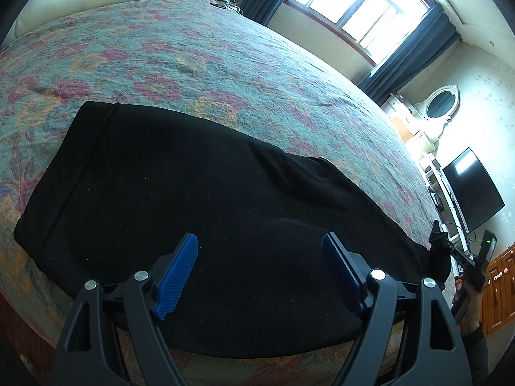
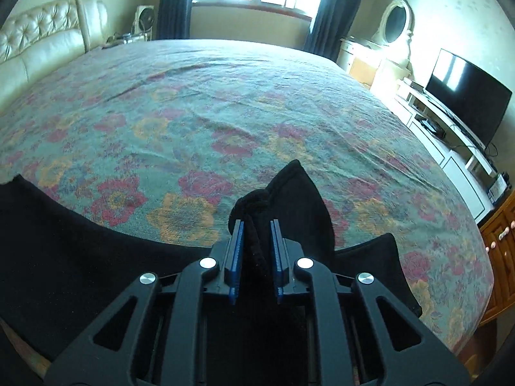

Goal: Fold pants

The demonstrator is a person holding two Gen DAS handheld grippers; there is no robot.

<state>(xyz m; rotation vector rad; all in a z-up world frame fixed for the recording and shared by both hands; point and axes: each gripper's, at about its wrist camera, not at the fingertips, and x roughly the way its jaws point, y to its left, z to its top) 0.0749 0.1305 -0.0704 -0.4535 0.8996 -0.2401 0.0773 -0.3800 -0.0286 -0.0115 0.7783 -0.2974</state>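
The right gripper (image 2: 256, 228) pinched a bunched end of the black pants (image 1: 193, 199) between its fingers, while the left gripper (image 1: 260, 241) hovered spread above them on the bed (image 1: 199, 54).

The black pants (image 1: 199, 212) are matt, slightly fuzzy cloth flecked with lint, lying on a woven floral bedspread (image 1: 199, 61) of coarse, faintly creased weave. The matt black plastic left gripper (image 1: 259, 251) carries ribbed blue pads (image 1: 178, 273) and shiny metal pivot pins. The cream headboard (image 2: 48, 41) looks like glossy tufted leather.
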